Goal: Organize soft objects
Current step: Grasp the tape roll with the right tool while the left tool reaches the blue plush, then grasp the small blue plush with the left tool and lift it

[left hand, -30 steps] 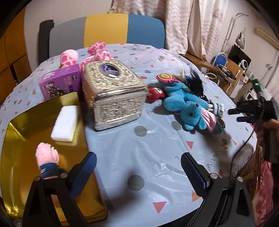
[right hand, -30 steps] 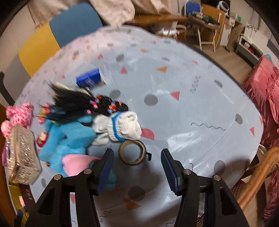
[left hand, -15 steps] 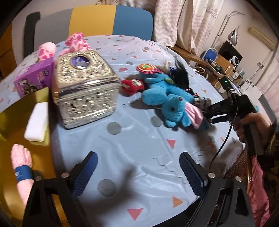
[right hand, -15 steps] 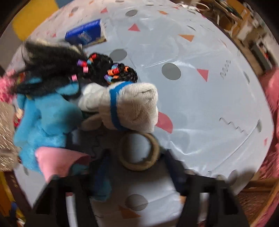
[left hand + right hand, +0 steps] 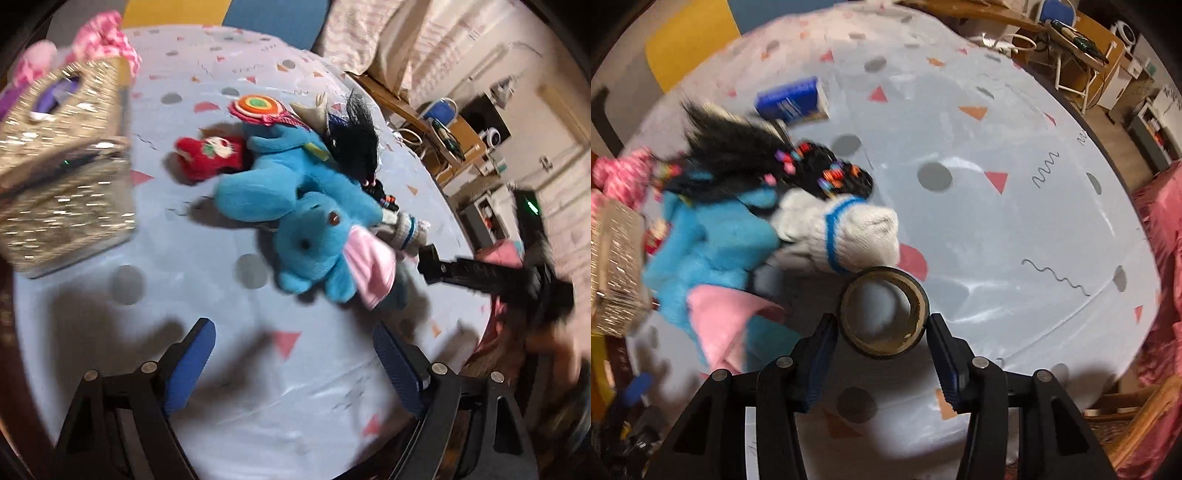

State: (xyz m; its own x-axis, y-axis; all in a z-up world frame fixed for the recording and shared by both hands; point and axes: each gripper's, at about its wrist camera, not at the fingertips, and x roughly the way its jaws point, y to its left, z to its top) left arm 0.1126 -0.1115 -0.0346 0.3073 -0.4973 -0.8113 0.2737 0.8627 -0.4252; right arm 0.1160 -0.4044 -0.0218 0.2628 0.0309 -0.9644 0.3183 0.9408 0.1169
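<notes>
1. Right tongs (image 5: 882, 343) closing, astride the tape roll (image 5: 884, 312); pads not yet pressing it.
2. White sock (image 5: 857, 236) lies on the table (image 5: 997, 240), just beyond the roll.
3. Left tongs (image 5: 295, 360) apart, opening over bare table, blue plush (image 5: 306, 221) ahead.

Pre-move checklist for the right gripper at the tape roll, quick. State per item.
1. Tape roll sits between the right gripper fingers: ok.
2. Pads pressing on the roll: not ok; the jaws are closing, slim gaps show on both sides.
3. White sock clear of the roll: not ok; it sits right against the roll's far rim and could get dragged.
4. Blue plush clear of the right jaws: ok; its pink ear lies beside the left finger, outside the gap.
5. Left gripper empty: ok; jaws opening, only tablecloth between them.
6. Roll flat on the tablecloth: ok.
</notes>
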